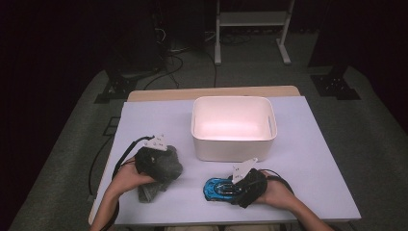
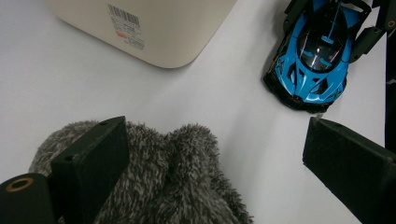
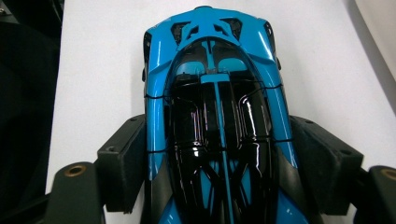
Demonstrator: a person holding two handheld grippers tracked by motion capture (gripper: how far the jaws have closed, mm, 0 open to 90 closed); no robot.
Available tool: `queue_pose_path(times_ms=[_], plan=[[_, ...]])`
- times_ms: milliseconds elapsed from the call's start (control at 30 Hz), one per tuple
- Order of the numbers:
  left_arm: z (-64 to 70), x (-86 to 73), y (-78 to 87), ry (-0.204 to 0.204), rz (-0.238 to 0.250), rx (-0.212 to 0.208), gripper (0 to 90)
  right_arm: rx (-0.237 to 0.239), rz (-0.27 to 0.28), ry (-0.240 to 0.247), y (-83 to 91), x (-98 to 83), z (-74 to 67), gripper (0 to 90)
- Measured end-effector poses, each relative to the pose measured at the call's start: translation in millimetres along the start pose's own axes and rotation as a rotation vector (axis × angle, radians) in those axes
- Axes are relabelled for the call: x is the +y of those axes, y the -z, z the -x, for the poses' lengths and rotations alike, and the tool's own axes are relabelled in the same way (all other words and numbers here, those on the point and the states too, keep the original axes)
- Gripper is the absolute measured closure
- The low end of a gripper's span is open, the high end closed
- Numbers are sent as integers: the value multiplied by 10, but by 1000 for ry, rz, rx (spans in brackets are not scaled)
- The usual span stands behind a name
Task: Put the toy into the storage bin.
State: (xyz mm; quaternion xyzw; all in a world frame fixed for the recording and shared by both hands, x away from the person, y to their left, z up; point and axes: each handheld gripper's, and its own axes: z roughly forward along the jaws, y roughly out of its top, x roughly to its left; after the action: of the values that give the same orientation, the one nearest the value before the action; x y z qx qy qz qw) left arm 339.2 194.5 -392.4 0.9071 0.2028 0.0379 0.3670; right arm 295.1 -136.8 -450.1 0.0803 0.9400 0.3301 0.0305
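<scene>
Blue toy sports car (image 3: pixel 215 121) sat on the white table (image 1: pixel 312 159), near the front edge, just in front of the white plastic bin (image 1: pixel 234 126). Right gripper (image 3: pixel 217 163) had its jaws on both sides of the car – pads against the flanks, gripping it. Left gripper (image 2: pixel 215 154) stood w/ jaws wide apart over a grey fuzzy plush (image 2: pixel 182 182) – one jaw resting on the fur, nothing clamped. Plush lay left of the car, well apart.

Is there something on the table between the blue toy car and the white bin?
Nothing visible. The high view shows bare table between the blue toy car and the near wall of the white bin. The right gripper jaws flank the car's sides.
</scene>
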Motion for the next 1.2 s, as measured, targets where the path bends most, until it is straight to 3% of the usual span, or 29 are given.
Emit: queue_pose_path(times_ms=[300,700,1200], plan=[[-6,-3,26,-2,4,4,65,-16,16,2,7,-9,-15,251],[-19,-20,36,9,10,9,65,8,36,-11,31,-14,-13,251],[-33,-35,12,12,3,6,65,37,75,-21,184,53,-18,253]])
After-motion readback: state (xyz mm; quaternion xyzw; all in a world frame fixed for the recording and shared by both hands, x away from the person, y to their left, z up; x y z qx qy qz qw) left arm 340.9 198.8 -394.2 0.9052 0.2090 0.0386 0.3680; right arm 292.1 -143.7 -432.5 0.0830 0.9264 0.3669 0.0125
